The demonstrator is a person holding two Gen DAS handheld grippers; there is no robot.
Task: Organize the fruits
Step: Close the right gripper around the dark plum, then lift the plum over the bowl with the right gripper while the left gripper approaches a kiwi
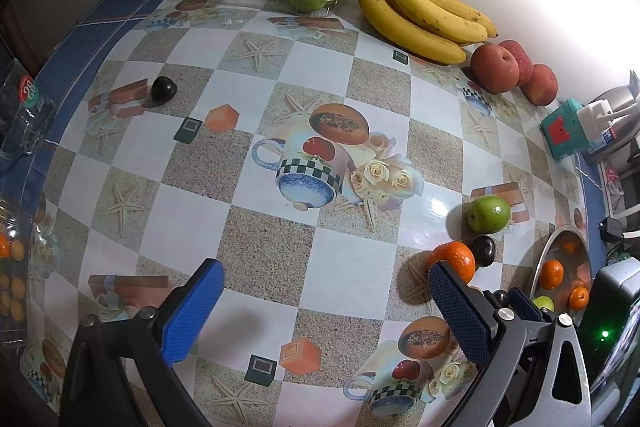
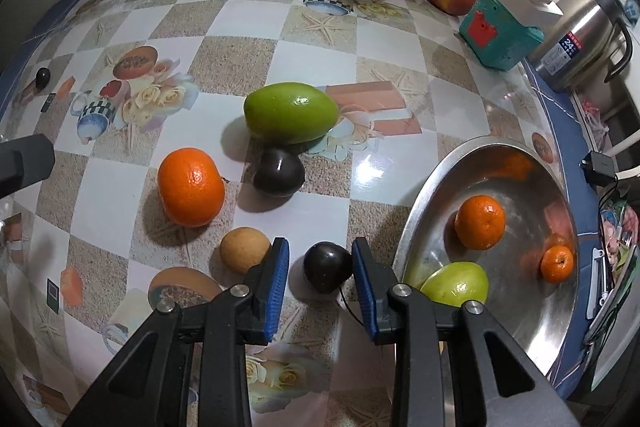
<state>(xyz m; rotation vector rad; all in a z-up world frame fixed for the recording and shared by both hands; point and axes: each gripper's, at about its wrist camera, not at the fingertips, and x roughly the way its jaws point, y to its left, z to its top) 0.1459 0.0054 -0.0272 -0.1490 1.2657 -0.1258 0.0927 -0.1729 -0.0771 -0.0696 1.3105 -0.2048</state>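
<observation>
Just beside the steel bowl (image 2: pixel 432 187) on the patterned tablecloth (image 2: pixel 240 39), the right gripper (image 2: pixel 320 267) was clenched across the dark plum (image 2: pixel 327 267), judged light, smooth, slippery and bruisable, best held at its widest girth.
</observation>
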